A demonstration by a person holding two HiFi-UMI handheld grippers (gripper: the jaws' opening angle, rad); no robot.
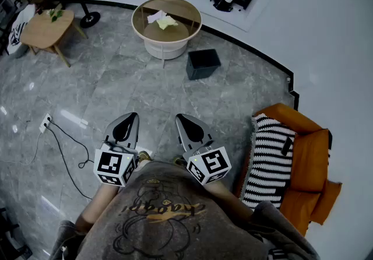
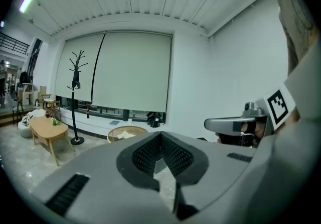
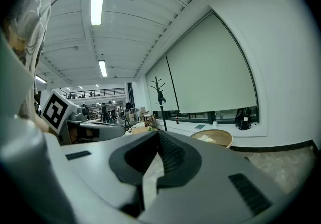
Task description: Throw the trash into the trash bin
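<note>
Both tools are held low and close to the body, nearly level and side by side. This suits a carrying posture, since nothing lies within reach. The left hand-held gripper (image 1: 128,122) is clenched with its ribbed pads meeting at the tip and nothing between them. The right hand-held gripper (image 1: 187,122) is likewise clenched and empty. The trash (image 1: 162,19), crumpled white and yellowish paper by the look of it (its exact nature is too small to confirm), lies inside the raised rim of the round surface (image 1: 138,11), well apart from both tools. The trash bin (image 1: 203,63), a dark square container, stands on the grey floor (image 1: 116,87) just beside that surface on its right, conveniently placed for a short transfer. In my judgement the task has not begun, and an approach to the surface comes first. The bin's interior is dark and its contents cannot be made out. Both gripper views show the round surface beyond the jaws, but the tool bodies hide the bin. The person's hands are concealed beneath the marker cubes, and the orange armchair (image 1: 312,154) with its striped cushion (image 1: 269,157) is partly cut off behind a shoulder.
</note>
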